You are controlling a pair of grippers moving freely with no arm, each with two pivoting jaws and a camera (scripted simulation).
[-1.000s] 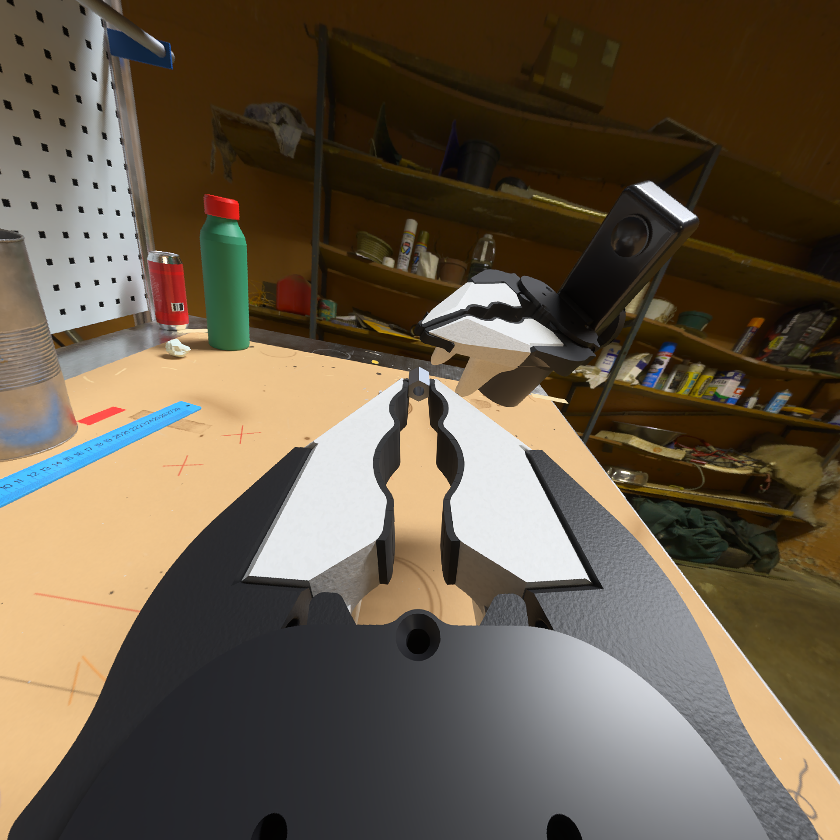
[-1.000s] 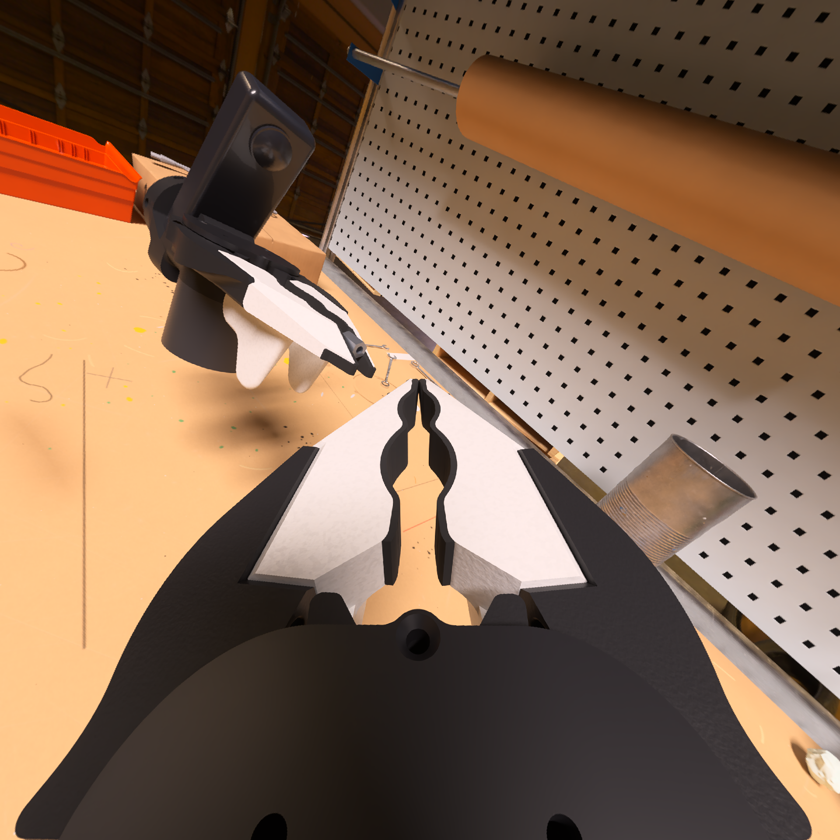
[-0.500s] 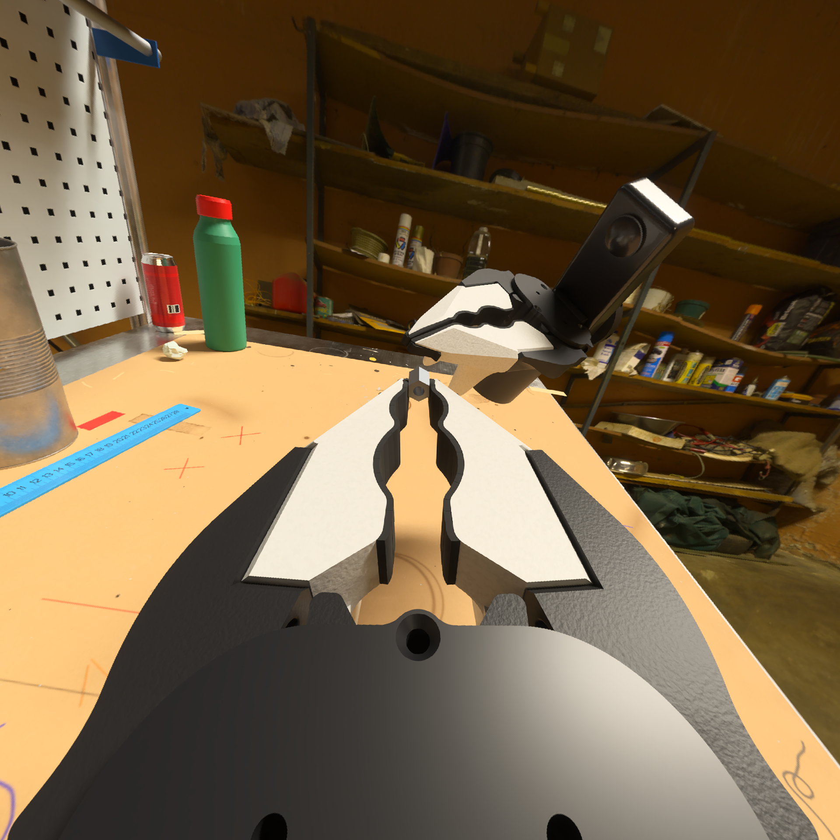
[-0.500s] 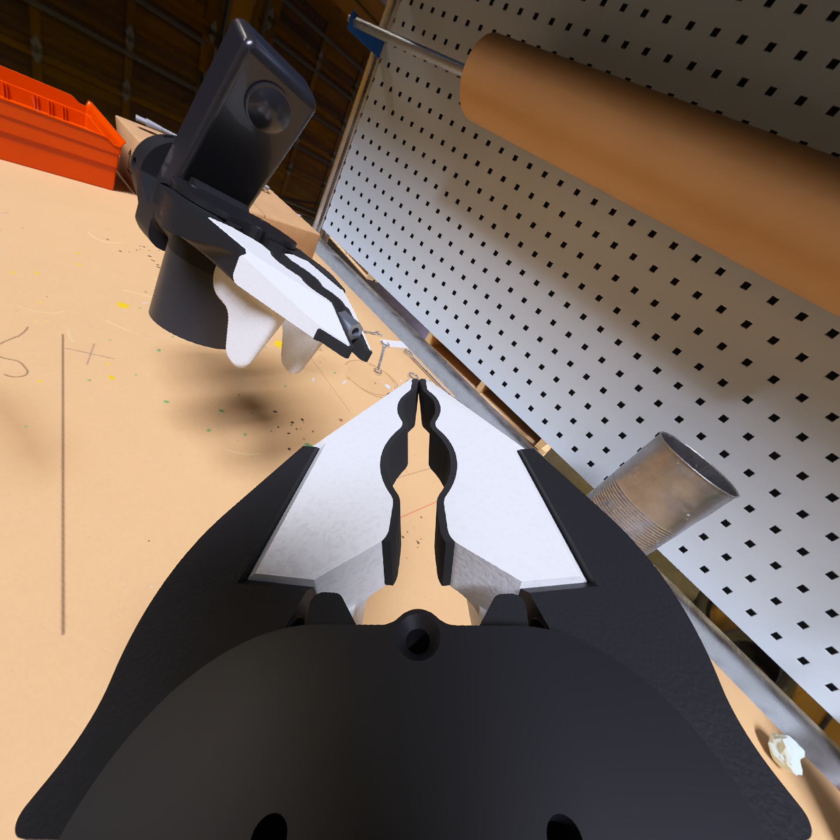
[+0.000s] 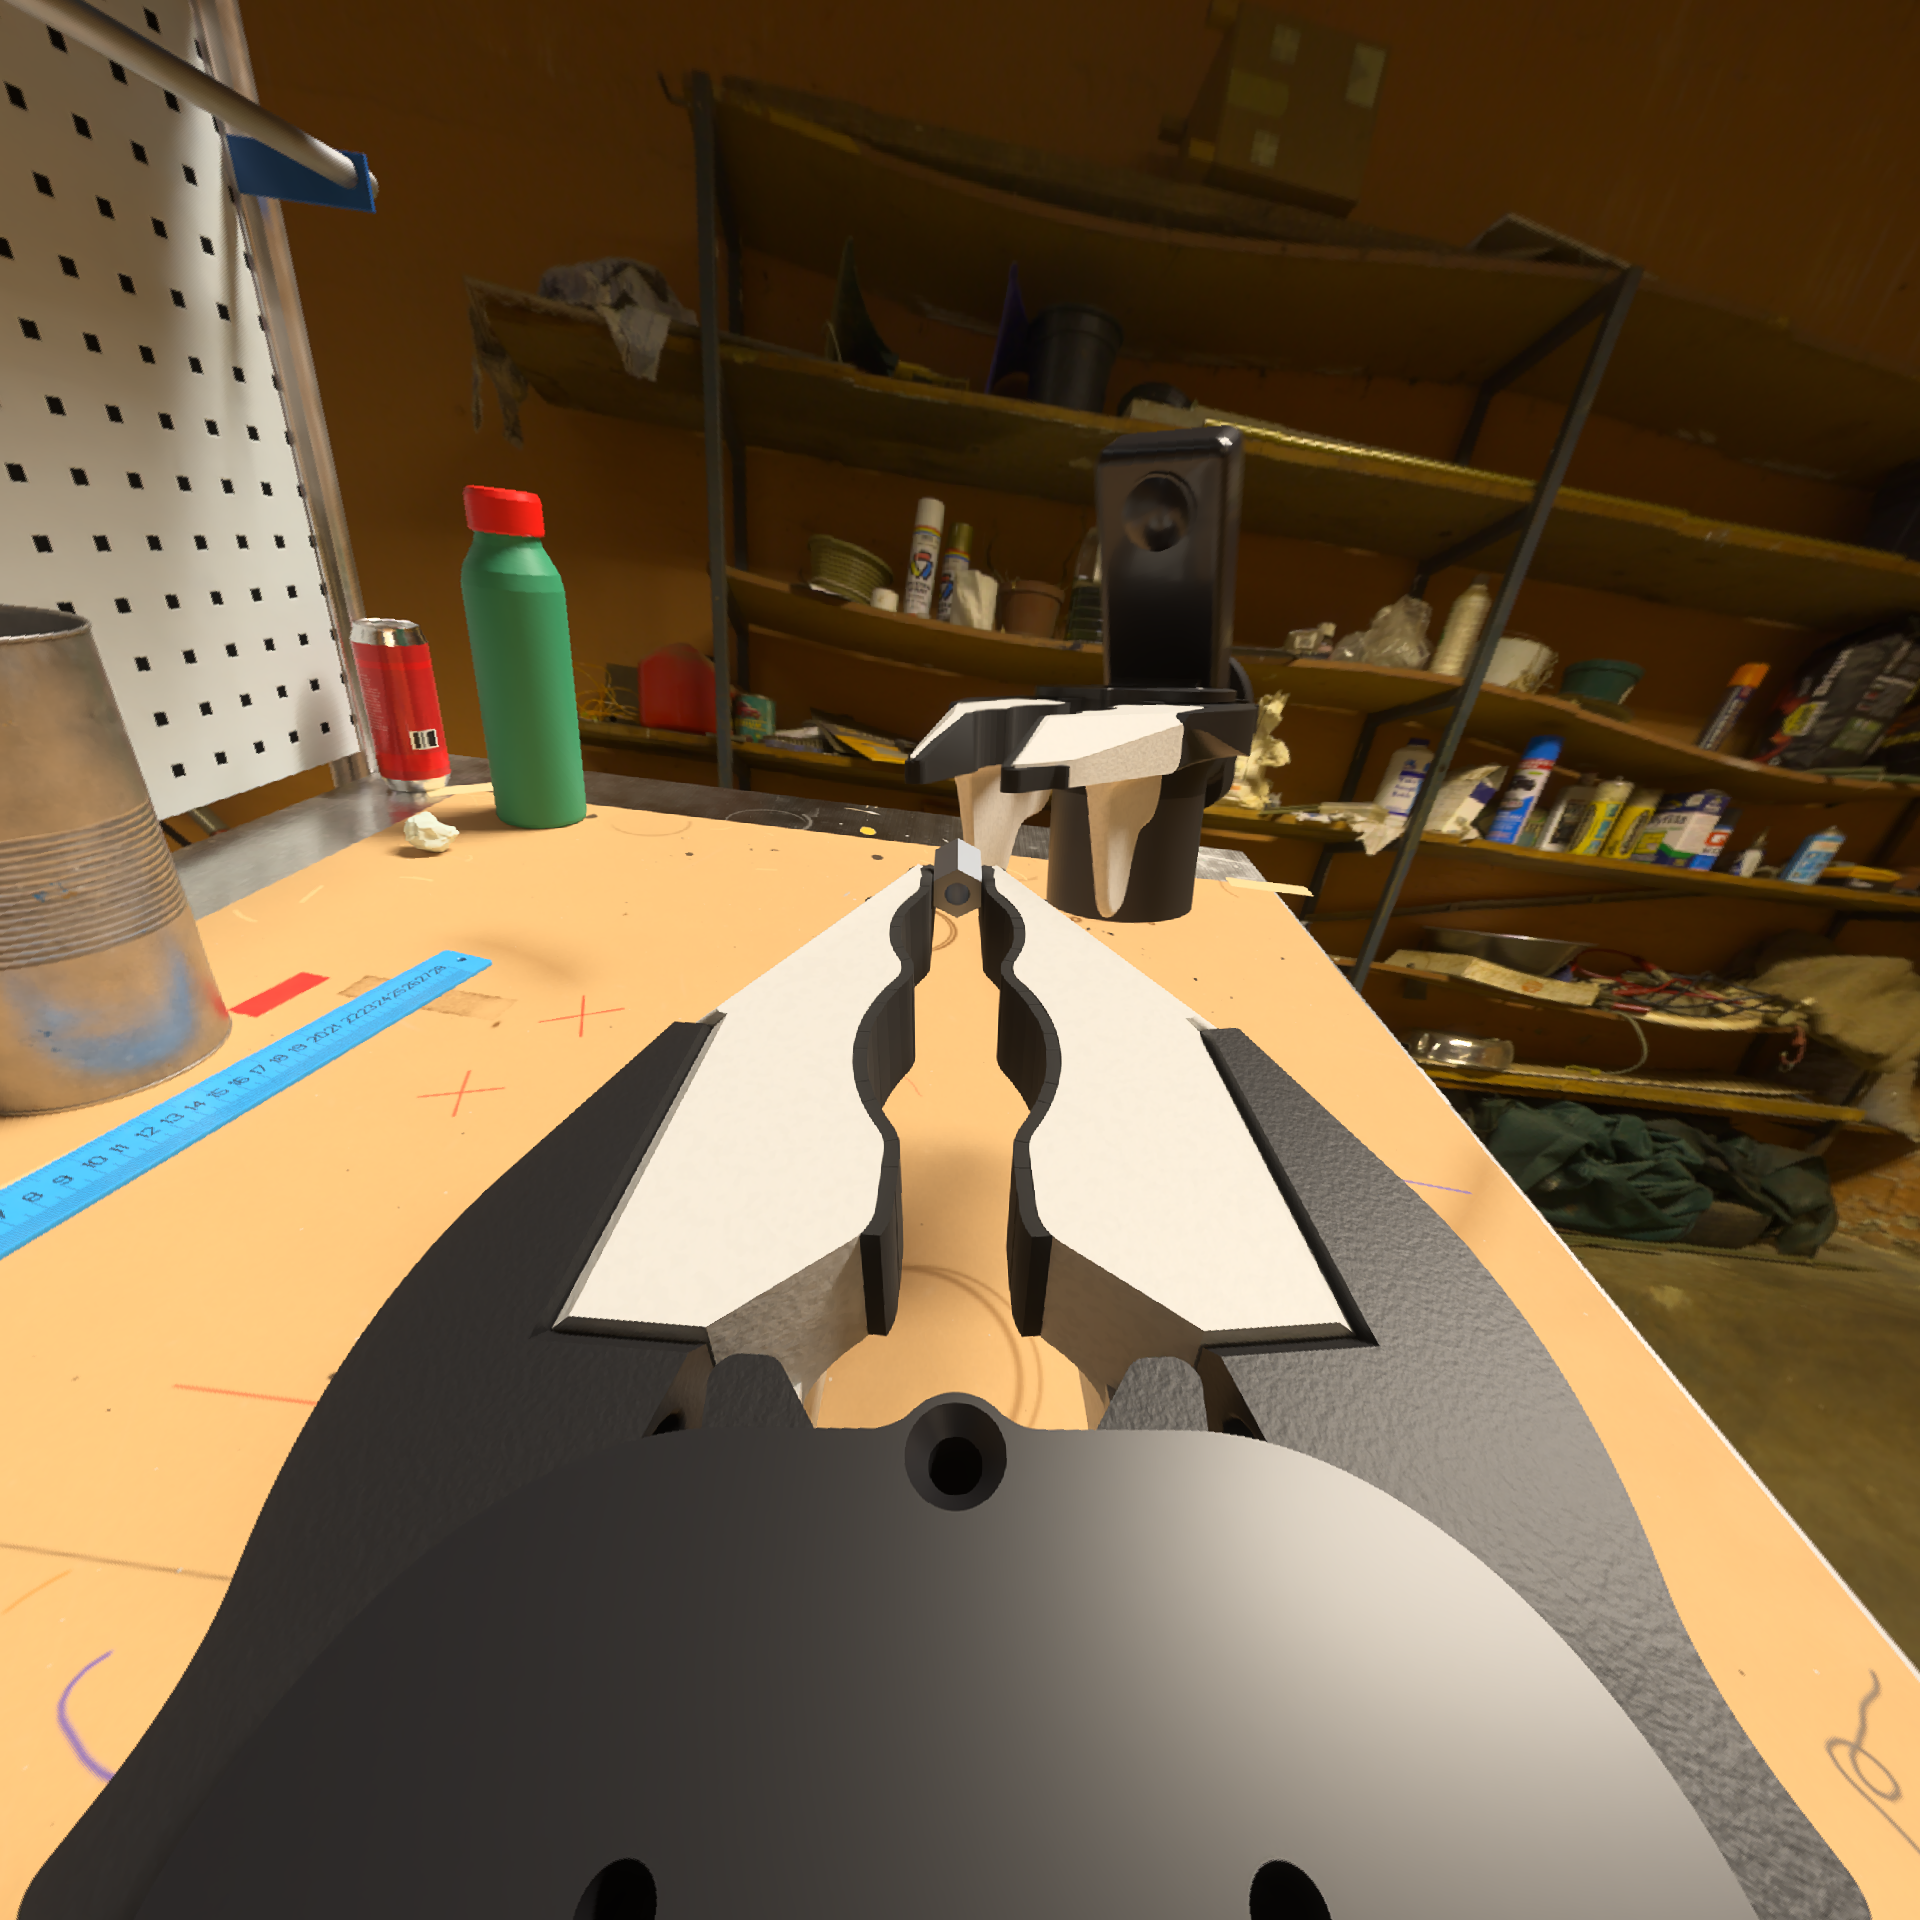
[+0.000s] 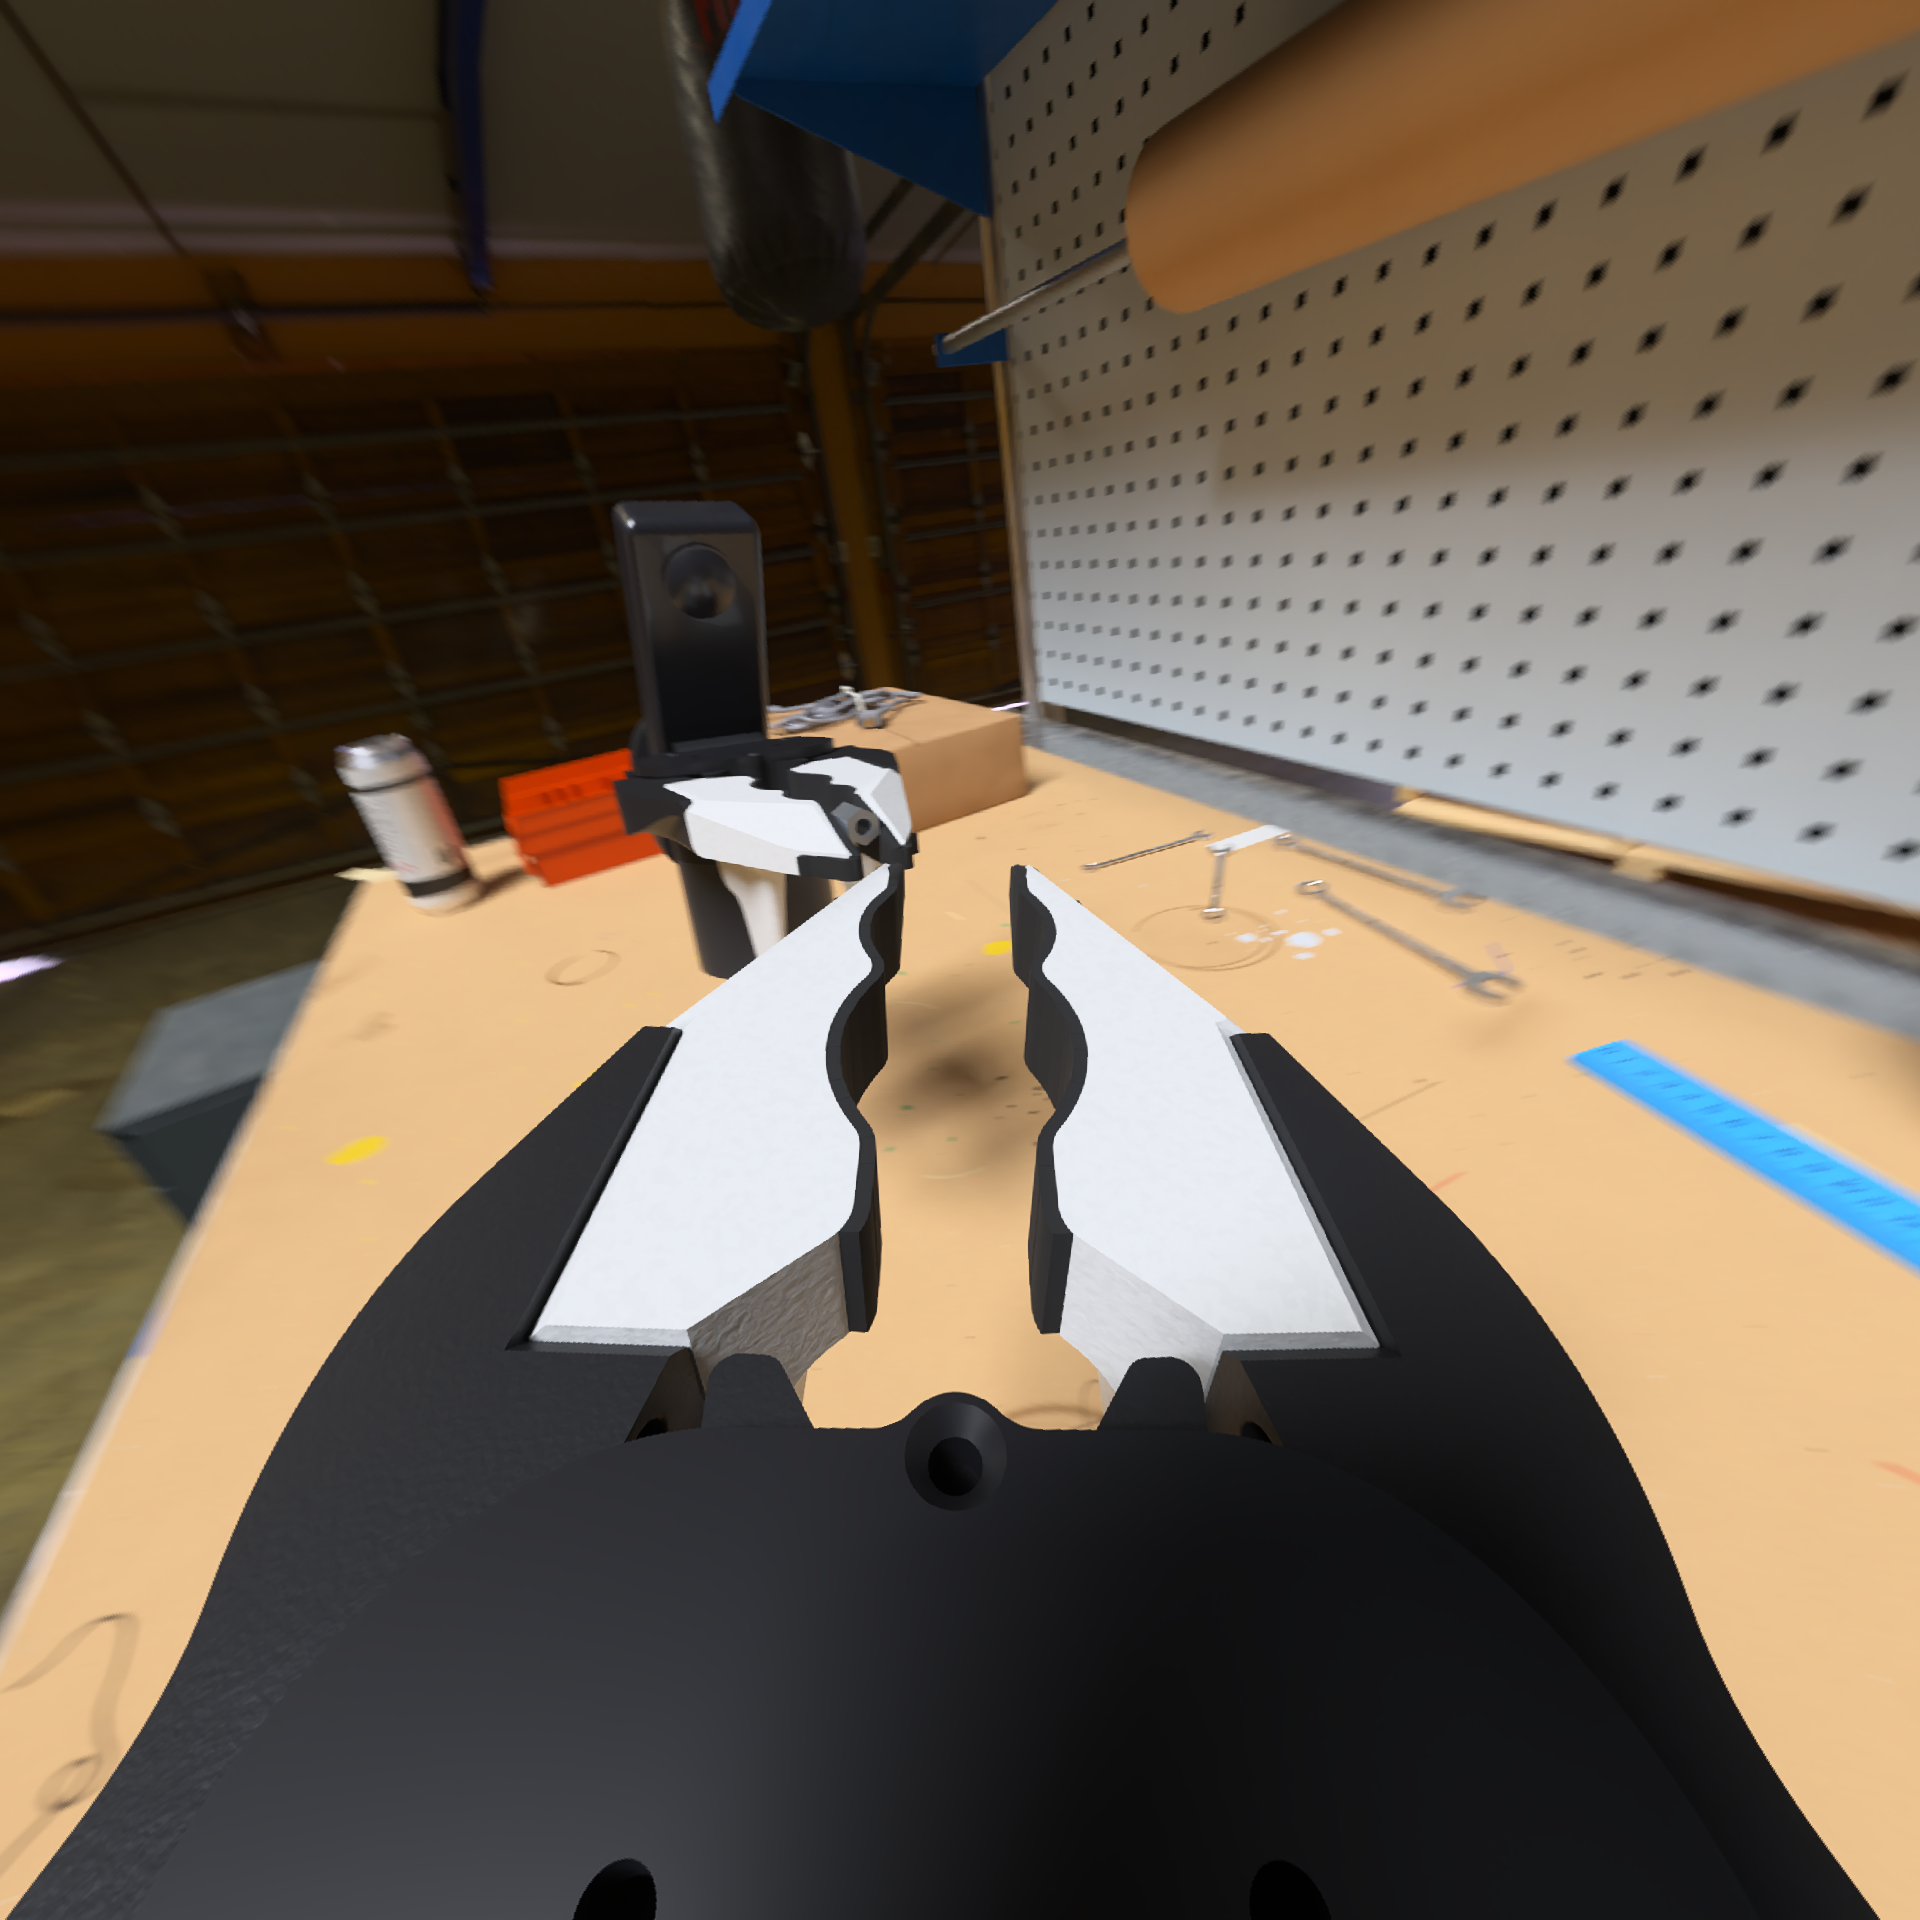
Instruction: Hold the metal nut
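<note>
Left wrist view: my left gripper (image 5: 957, 894) has the nut (image 5: 958, 885) pinched right at its fingertips, jaws closed on its flats, bore facing back at me. I'm held above the table (image 5: 312, 1195), fingers pointing forward and slightly down. Ahead, just past the nut, my right gripper (image 5: 1023, 753) sits level, side-on, its camera post upright; its tips overlap from here, so their gap is hard to read. A can (image 5: 400, 701) and bottle (image 5: 523, 665) stand back left, a ruler (image 5: 239, 1081) lies to the left, and a metal cone is cut off at the edge.

Right wrist view: my right gripper (image 6: 956, 883) has its jaws apart, nothing between them. The nut (image 6: 861, 826) is up ahead and left of my tips, clamped in the left gripper (image 6: 868, 826), which faces me. Wrenches (image 6: 1392, 935) lie to the right by the pegboard (image 6: 1507, 520). The picture is blurred towards the edges.
</note>
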